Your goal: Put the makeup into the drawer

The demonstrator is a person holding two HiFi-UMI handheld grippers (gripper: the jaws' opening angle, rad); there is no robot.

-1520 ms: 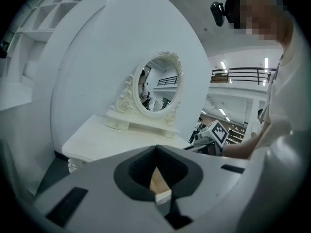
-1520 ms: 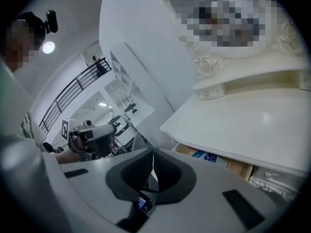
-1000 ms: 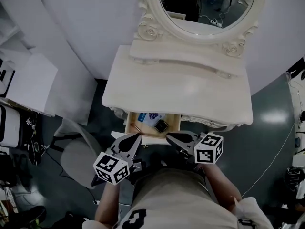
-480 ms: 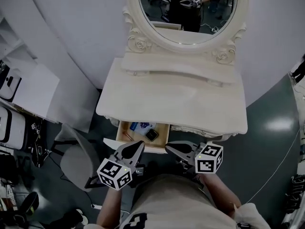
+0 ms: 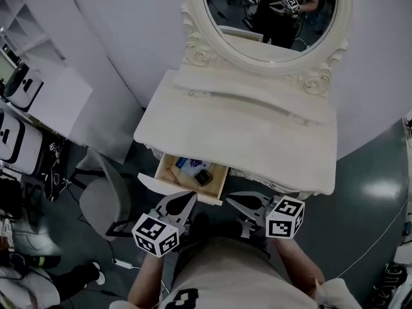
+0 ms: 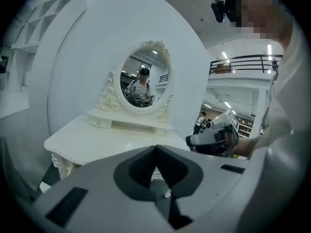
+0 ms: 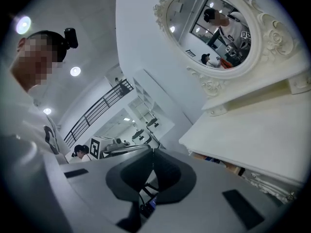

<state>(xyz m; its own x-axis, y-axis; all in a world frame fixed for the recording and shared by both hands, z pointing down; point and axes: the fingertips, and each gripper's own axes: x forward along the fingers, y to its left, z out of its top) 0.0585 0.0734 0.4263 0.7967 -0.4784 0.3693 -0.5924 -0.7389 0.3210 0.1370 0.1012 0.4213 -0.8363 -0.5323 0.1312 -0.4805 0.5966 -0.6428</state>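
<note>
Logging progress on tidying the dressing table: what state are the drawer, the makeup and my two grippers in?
drawer: pulled open
makeup: lying inside the drawer
left gripper: jaws shut, nothing held
right gripper: jaws shut, nothing held

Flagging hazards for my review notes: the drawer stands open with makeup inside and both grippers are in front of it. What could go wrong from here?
1. The left gripper and right gripper are both shut and empty. Pushing the drawer off centre with one tip might skew or jam it.
2. A hard shove could rattle the dark makeup case, which lies loose inside.
</note>
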